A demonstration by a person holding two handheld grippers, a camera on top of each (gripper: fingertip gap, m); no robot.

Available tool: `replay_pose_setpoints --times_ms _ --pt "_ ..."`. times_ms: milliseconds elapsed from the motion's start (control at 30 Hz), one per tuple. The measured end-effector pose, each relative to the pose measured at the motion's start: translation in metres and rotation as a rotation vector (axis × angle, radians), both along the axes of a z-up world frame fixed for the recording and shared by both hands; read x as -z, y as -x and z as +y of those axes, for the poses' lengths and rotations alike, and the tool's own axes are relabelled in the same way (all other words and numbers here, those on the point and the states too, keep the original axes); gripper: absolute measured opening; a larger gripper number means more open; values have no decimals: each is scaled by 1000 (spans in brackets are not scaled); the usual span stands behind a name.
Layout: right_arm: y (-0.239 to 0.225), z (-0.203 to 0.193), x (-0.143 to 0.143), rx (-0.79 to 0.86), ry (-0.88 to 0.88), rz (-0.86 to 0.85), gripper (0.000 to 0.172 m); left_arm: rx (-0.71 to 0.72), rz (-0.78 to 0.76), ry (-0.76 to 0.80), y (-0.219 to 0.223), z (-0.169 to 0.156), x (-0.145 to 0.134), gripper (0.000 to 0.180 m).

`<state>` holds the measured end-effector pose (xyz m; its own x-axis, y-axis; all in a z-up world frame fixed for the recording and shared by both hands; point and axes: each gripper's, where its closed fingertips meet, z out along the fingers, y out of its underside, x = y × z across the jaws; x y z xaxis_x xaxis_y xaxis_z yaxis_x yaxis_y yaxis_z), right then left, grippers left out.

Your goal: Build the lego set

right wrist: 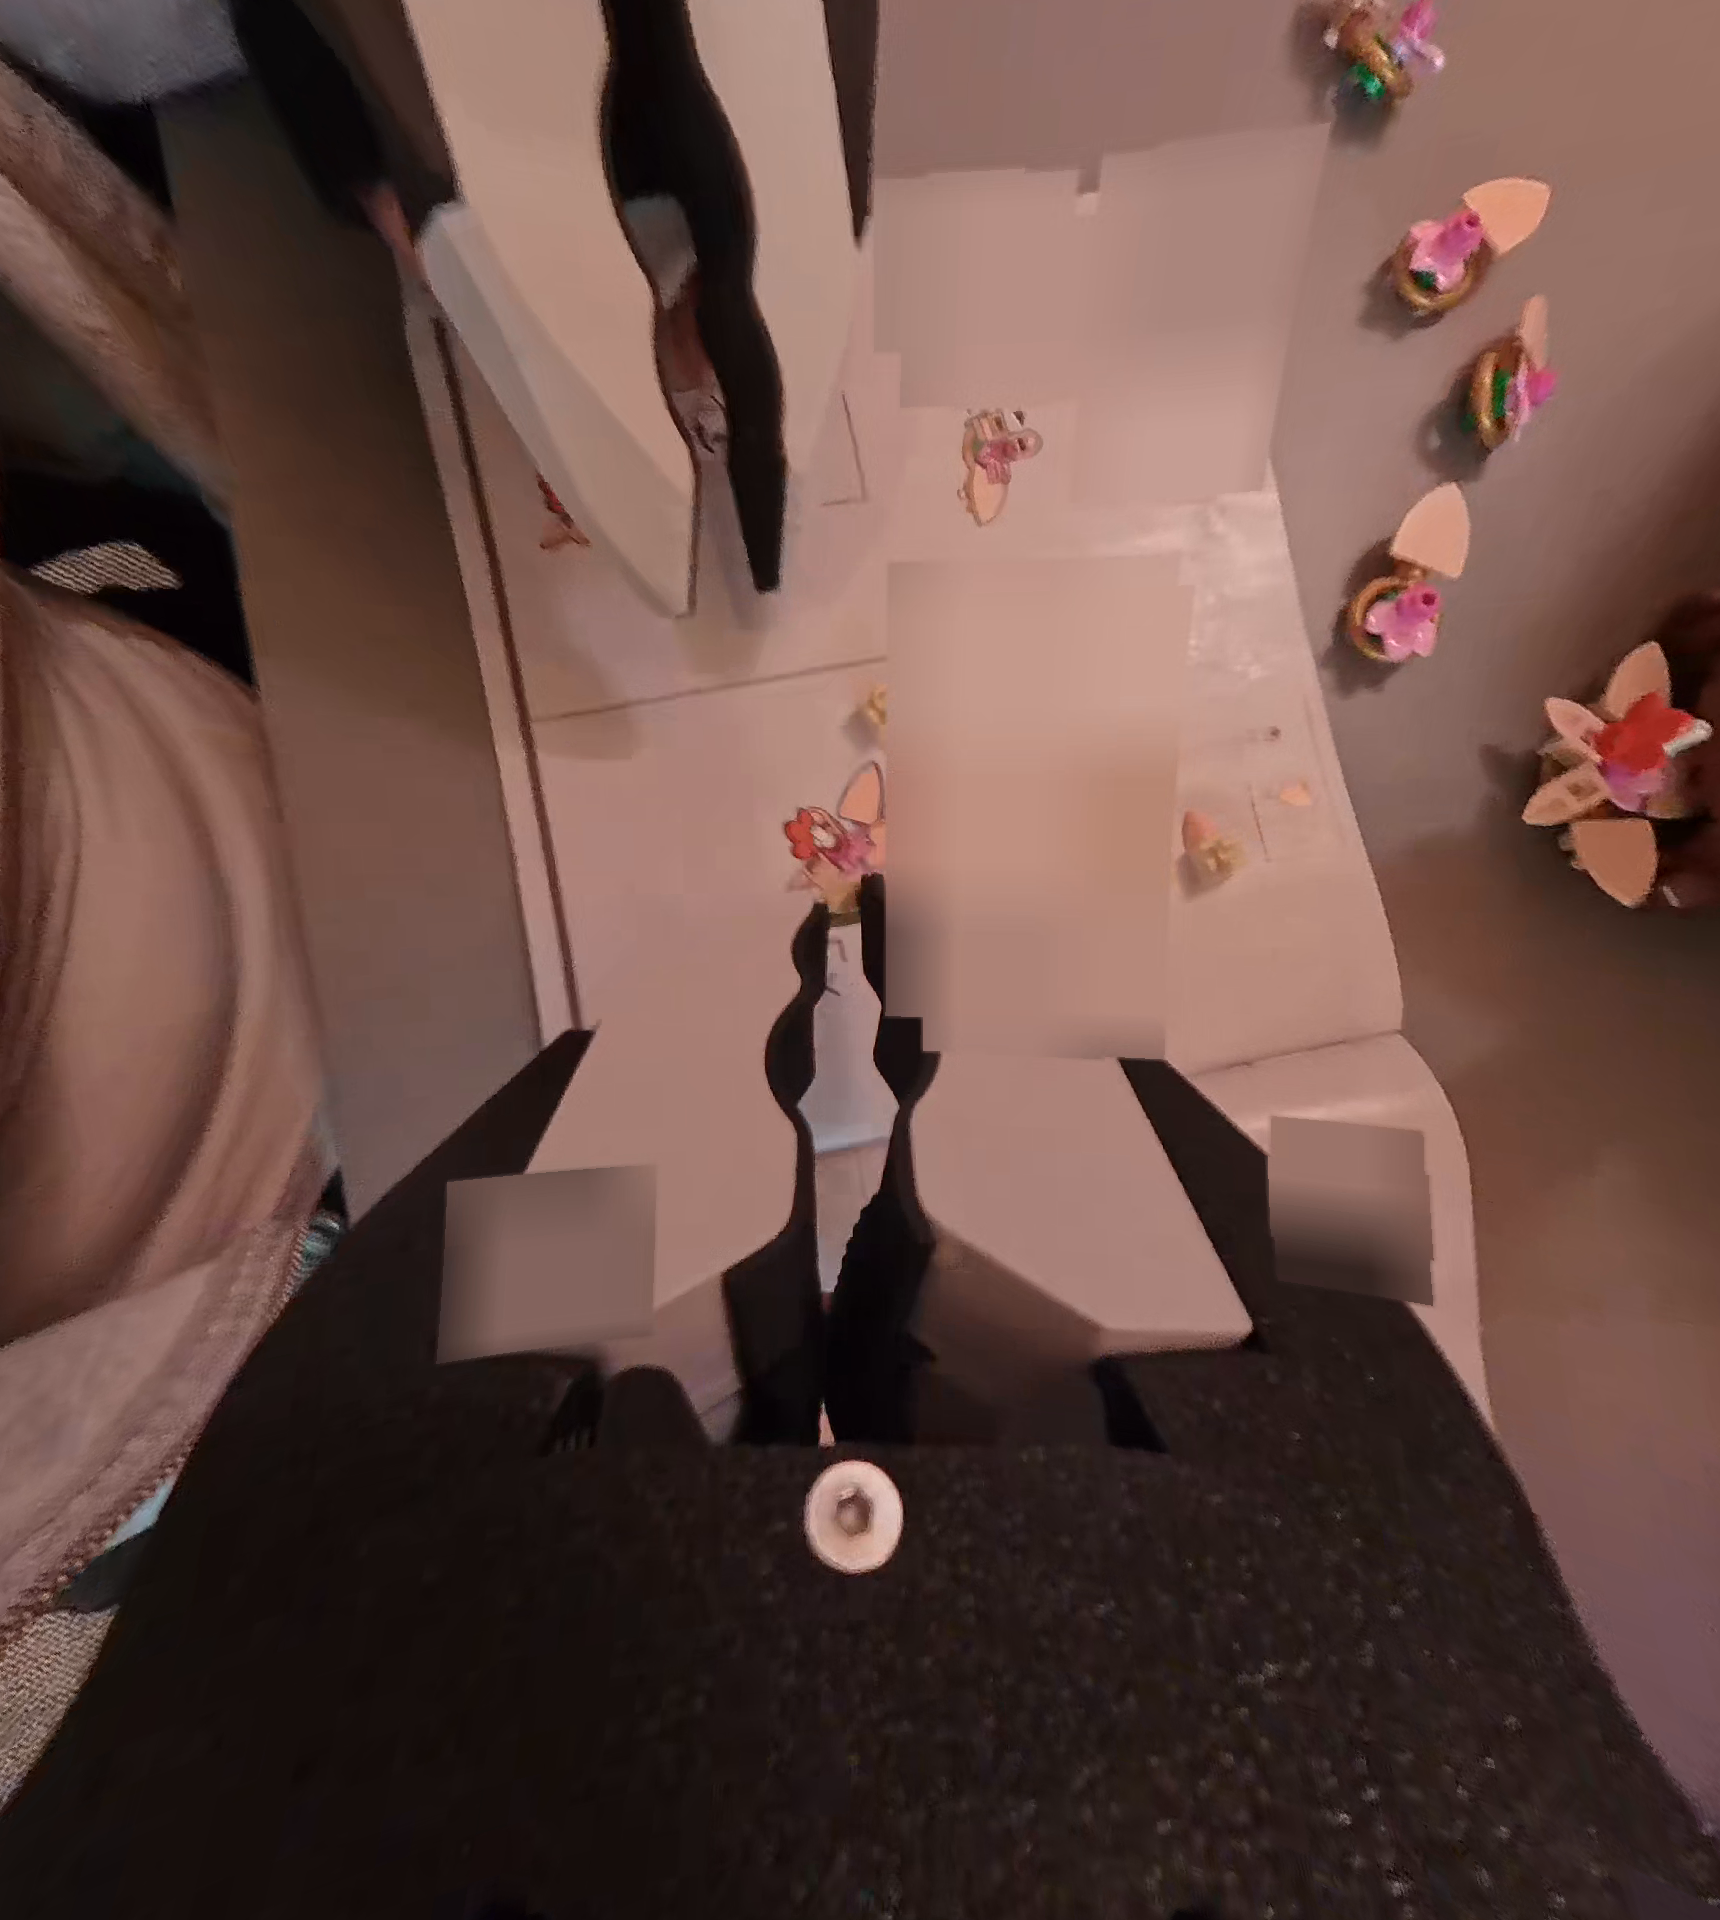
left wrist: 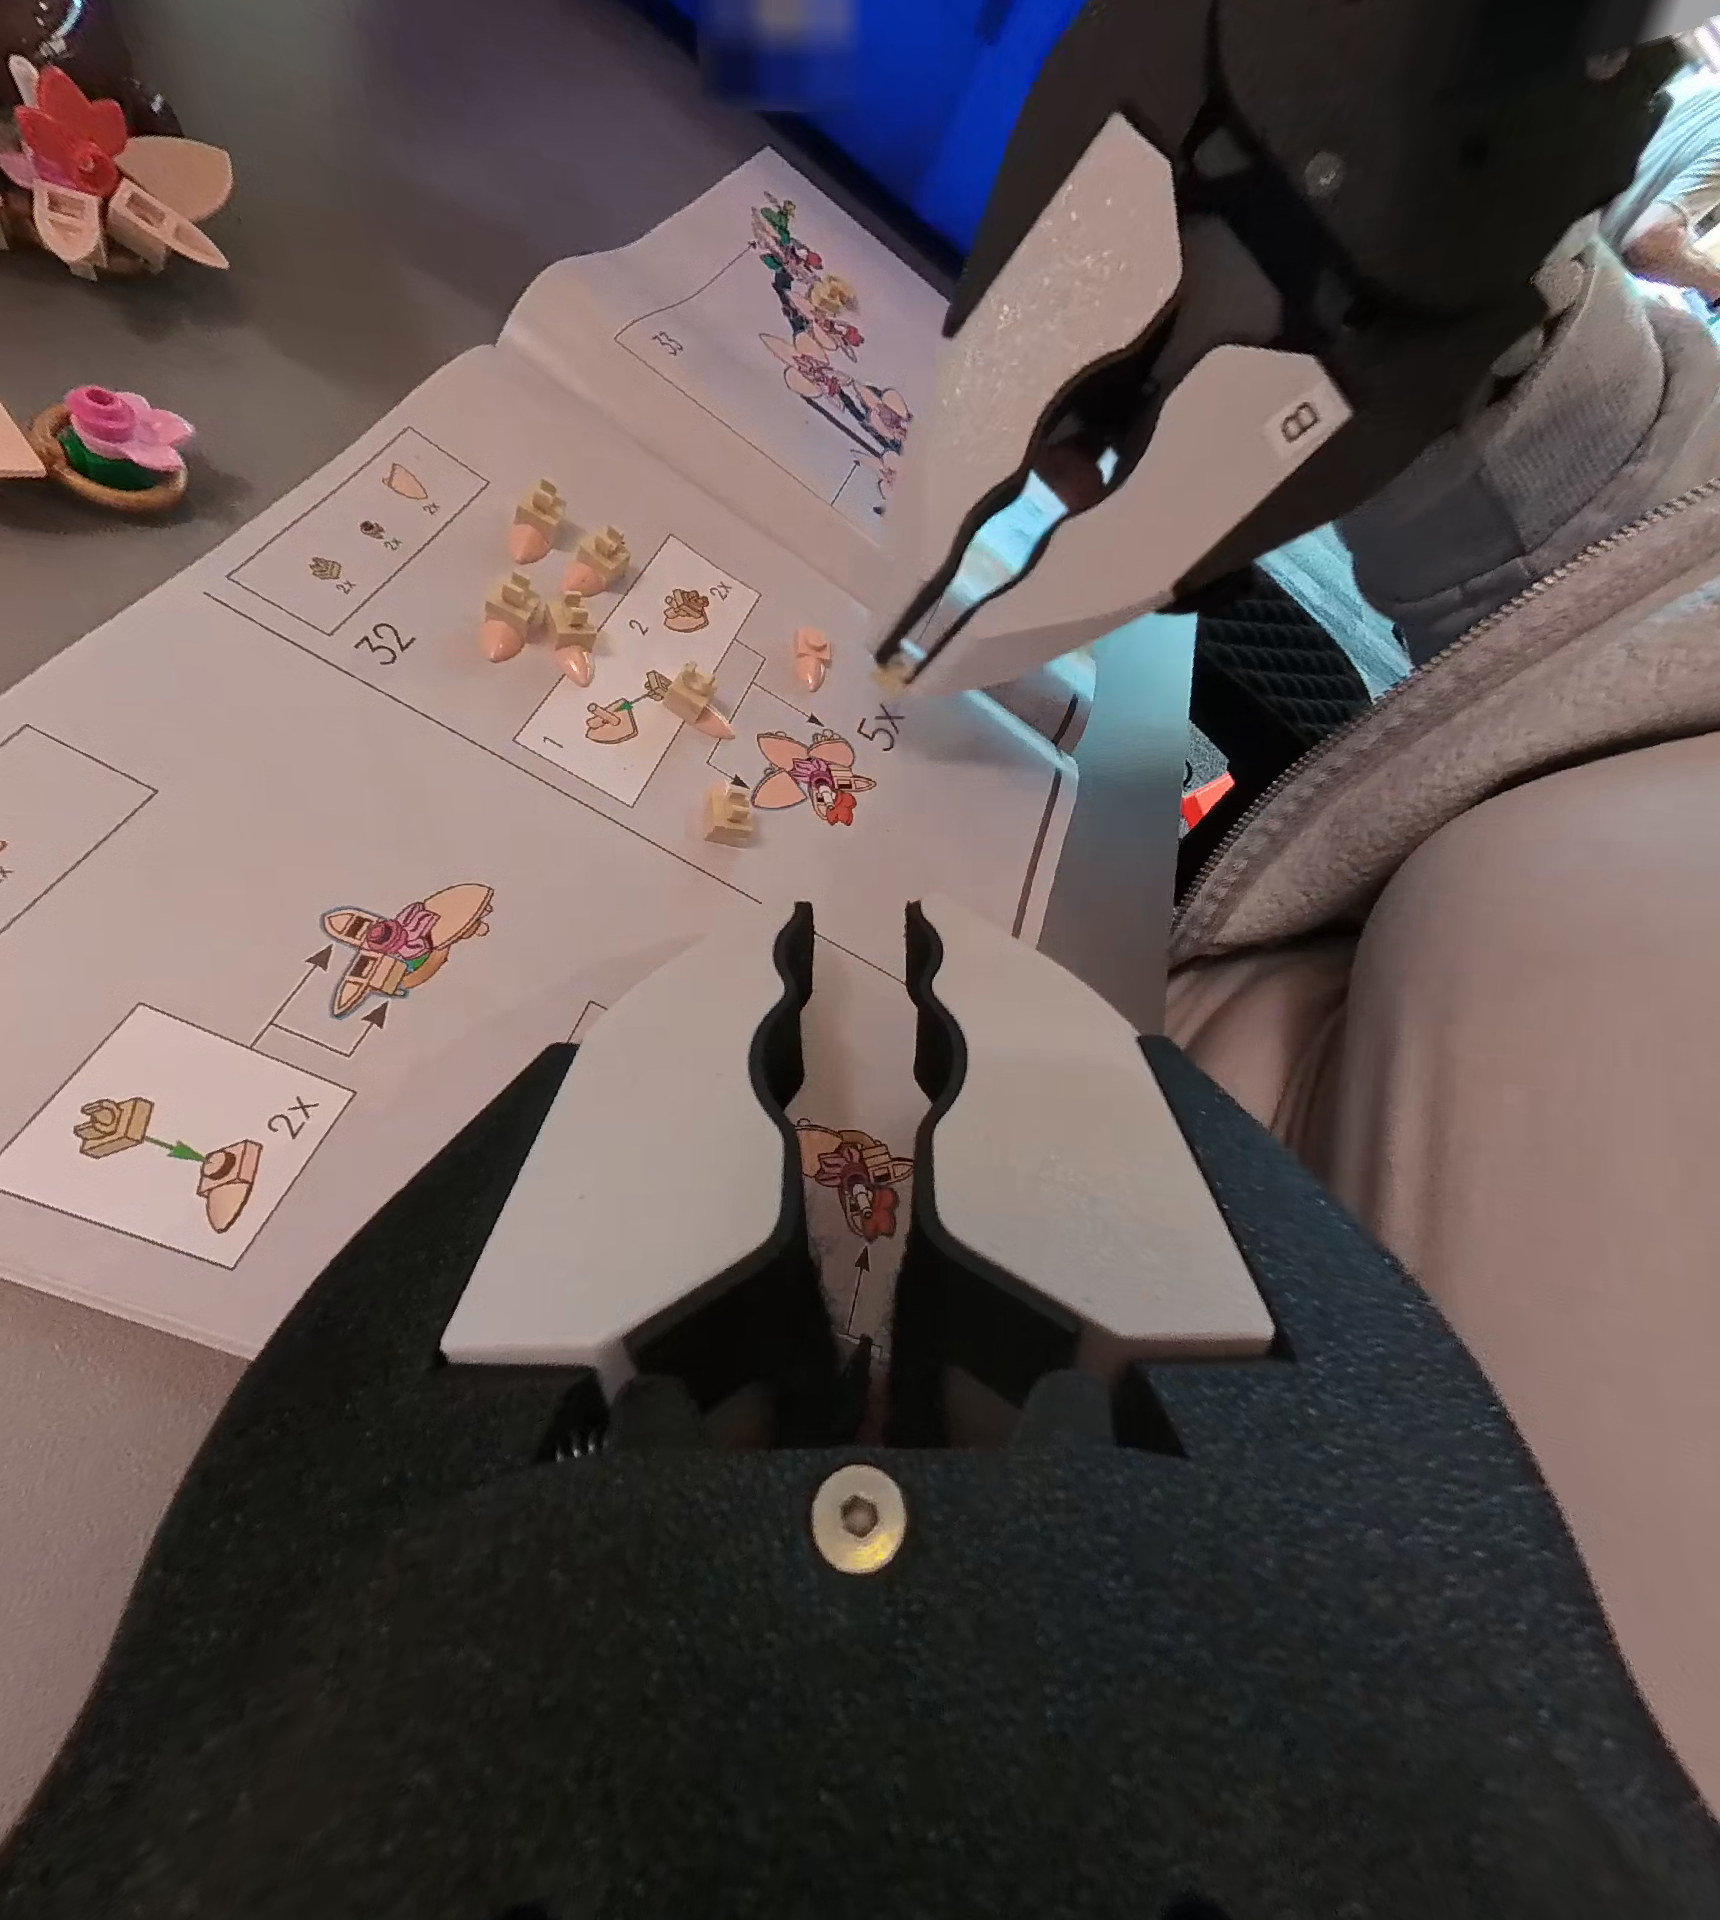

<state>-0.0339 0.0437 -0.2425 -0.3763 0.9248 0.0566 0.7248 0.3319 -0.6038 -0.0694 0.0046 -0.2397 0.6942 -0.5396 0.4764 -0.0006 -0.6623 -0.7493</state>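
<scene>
Grey tabletop, open instruction booklet spread across it, toy-brick flower parts on and around the pages.

Your left gripper hovers over the booklet's near page, jaws slightly parted, nothing between them. Your right gripper, at 12 o'clock from it, pinches a small tan brick at its fingertips, just above the page. Loose tan-and-peach petal pieces lie at 11 o'clock; one tan clip brick sits nearer. Pink flower on gold ring at 10 o'clock, off the booklet.
</scene>
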Motion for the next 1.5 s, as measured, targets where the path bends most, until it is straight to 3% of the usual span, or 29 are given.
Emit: replay_pose_setpoints --times_ms 233,567,667,800,967,1500 --pt "-10 25 4 95 -14 -38 5 4 -37 -5 0 -1 -4 17" --pt "-7 29 8 -72 -45 -124 5 3 -84 -7 2 -1 -8 17" --pt "-4 33 7 95 24 -163 5 1 -77 -3 2 0 -7 17" --pt "-1 26 3 490 255 -91 5 -19 -36 3 2 1 -3 17" --pt "-15 30 15 808 249 -41 5 -14 -13 11 1 0 0 17" --pt "-9 24 12 1017 176 -37 5 5 -35 9 0 -2 -2 14"
